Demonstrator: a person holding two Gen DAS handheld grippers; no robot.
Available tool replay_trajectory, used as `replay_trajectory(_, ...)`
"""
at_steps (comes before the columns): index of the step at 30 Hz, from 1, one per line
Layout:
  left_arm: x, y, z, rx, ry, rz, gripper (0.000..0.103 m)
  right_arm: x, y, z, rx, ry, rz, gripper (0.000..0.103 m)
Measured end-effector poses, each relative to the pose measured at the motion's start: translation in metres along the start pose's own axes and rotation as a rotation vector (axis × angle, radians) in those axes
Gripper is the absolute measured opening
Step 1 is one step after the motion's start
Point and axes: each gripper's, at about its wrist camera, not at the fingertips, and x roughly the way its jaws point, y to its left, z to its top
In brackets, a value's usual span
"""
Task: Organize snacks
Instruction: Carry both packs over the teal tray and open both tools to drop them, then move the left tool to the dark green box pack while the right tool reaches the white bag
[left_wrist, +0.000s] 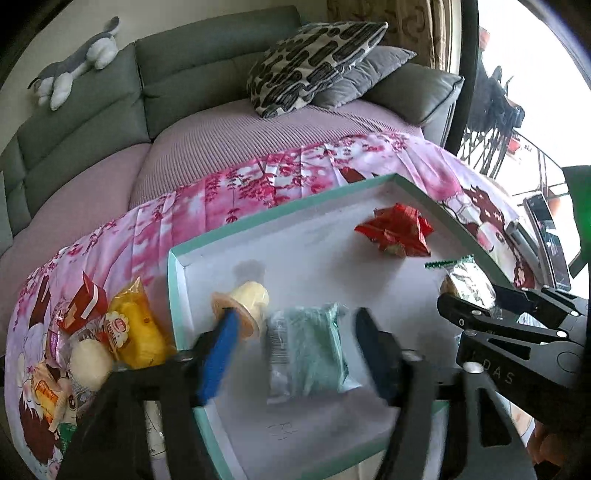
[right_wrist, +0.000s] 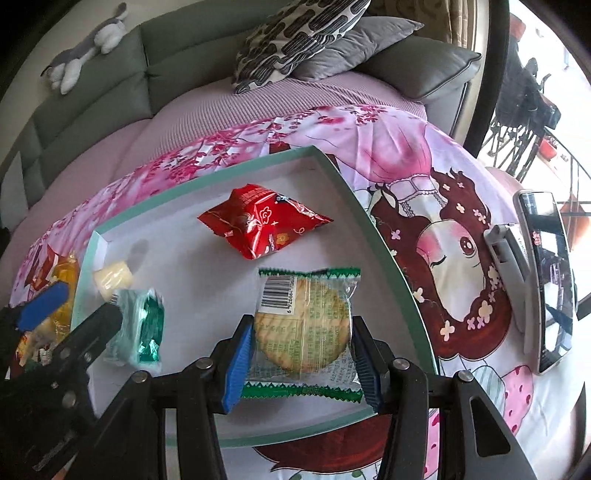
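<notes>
A teal-rimmed white tray (left_wrist: 173, 280) (right_wrist: 388, 240) lies on the pink cloth. In it are a red snack packet (left_wrist: 397, 230) (right_wrist: 264, 225), a cream jelly cup (left_wrist: 245, 304) (right_wrist: 112, 278), a green-wrapped snack (left_wrist: 308, 350) (right_wrist: 138, 326) and a round cracker packet (right_wrist: 304, 328) (left_wrist: 471, 282). My left gripper (left_wrist: 295, 354) is open, its fingers on either side of the green-wrapped snack, which lies on the tray. My right gripper (right_wrist: 301, 365) is shut on the cracker packet, low over the tray.
More snacks (left_wrist: 110, 332) are piled on the cloth left of the tray, among them a yellow packet (left_wrist: 138, 332). A phone on a stand (right_wrist: 543, 273) stands right of the tray. A sofa with cushions (left_wrist: 317, 66) and a plush toy (left_wrist: 74, 62) lies behind.
</notes>
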Motion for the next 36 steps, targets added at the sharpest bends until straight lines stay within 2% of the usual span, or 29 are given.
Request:
replay_trajectory(2, -0.004, 0.004, -0.001, -0.019, -0.005, -0.002, 0.077, -0.002, 0.001, -0.001, -0.005, -0.002, 0.0, 0.054)
replay_trajectory(6, -0.016, 0.023, -0.005, -0.09, -0.017, 0.001, 0.077, -0.009, 0.007, -0.005, -0.008, -0.005, 0.011, 0.076)
replay_trajectory(8, -0.024, 0.037, -0.009, -0.127, -0.032, 0.014, 0.082, -0.011, 0.013, -0.007, -0.013, -0.005, 0.013, 0.076)
replay_trajectory(9, -0.028, 0.045, -0.011, -0.145, -0.039, 0.032, 0.087, -0.012, 0.015, -0.008, -0.014, -0.003, 0.014, 0.079)
replay_trajectory(12, -0.037, 0.073, -0.02, -0.193, -0.046, 0.122, 0.088, -0.016, 0.026, -0.011, -0.018, -0.002, 0.031, 0.086)
replay_trajectory(18, -0.053, 0.144, -0.044, -0.308, -0.032, 0.306, 0.088, -0.025, 0.061, -0.016, -0.059, -0.014, 0.076, 0.09)
replay_trajectory(22, -0.067, 0.189, -0.064, -0.392, -0.021, 0.389, 0.092, -0.028, 0.087, -0.017, -0.062, -0.019, 0.118, 0.102)
replay_trajectory(23, -0.072, 0.201, -0.07, -0.411, -0.02, 0.421, 0.096, -0.029, 0.095, -0.017, -0.064, -0.02, 0.13, 0.102)
replay_trajectory(26, -0.085, 0.232, -0.089, -0.482, -0.008, 0.495, 0.097, -0.03, 0.118, -0.016, -0.078, -0.021, 0.158, 0.102)
replay_trajectory(31, -0.102, 0.267, -0.114, -0.612, -0.016, 0.524, 0.097, -0.036, 0.159, -0.016, -0.115, -0.029, 0.201, 0.102)
replay_trajectory(36, -0.111, 0.286, -0.131, -0.676, -0.014, 0.54, 0.099, -0.039, 0.192, -0.019, -0.144, -0.028, 0.245, 0.102)
